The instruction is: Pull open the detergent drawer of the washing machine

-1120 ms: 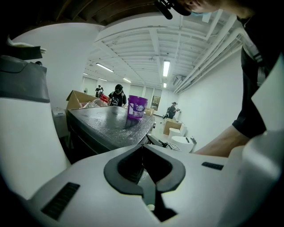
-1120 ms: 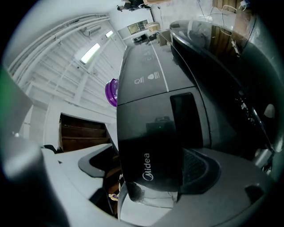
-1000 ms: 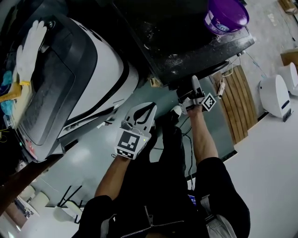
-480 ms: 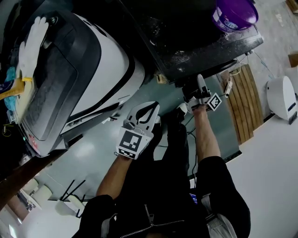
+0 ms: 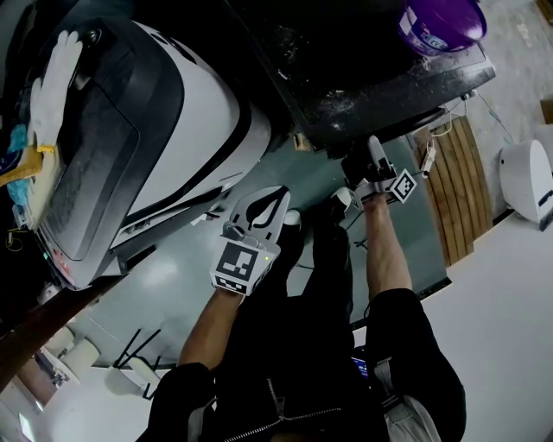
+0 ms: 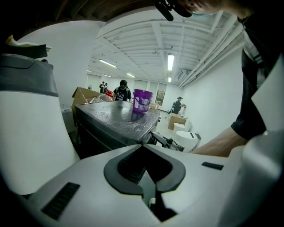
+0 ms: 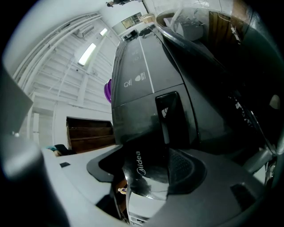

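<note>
The dark washing machine (image 5: 363,78) stands at the top of the head view. My right gripper (image 5: 372,147) reaches up under its front top edge. In the right gripper view the glossy black drawer front (image 7: 140,179) with its logo sits between the jaws of my right gripper (image 7: 148,153). The jaws are closing around it, and a dark gap still shows at the left pad. My left gripper (image 5: 281,195) hangs lower, between the two machines, shut and empty. In the left gripper view my left gripper (image 6: 143,145) points toward the dark machine (image 6: 120,122).
A purple bucket (image 5: 441,26) stands on the dark machine's top. A white and black top-loading machine (image 5: 199,112) fills the left, with a white glove (image 5: 54,86) on its lid. A wooden pallet (image 5: 449,190) and a white appliance (image 5: 527,181) stand at the right. Cables trail on the floor.
The head view has shifted a little. Both grippers keep their places against the machines; the right one stays at the dark machine's front edge.
</note>
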Action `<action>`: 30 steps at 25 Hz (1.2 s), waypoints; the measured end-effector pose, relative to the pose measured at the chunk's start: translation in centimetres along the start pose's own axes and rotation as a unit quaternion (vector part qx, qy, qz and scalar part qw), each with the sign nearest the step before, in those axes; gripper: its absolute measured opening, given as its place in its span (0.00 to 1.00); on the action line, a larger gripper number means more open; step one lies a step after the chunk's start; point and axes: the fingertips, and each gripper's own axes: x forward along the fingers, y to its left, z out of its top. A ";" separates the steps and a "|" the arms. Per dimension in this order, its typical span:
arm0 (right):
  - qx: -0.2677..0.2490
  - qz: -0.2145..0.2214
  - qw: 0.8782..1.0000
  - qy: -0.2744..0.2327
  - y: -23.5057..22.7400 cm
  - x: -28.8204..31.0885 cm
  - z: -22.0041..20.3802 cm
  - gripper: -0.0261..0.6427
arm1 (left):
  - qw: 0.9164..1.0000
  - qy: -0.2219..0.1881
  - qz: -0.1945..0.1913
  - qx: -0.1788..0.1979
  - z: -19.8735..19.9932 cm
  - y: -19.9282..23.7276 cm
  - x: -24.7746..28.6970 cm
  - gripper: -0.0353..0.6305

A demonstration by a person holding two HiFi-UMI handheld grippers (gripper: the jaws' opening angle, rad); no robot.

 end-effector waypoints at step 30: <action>-0.116 -0.271 0.955 -0.007 -5.0 -7.5 -0.6 0.33 | 1.000 -0.002 -0.019 0.003 -0.5 -2.3 0.9 0.09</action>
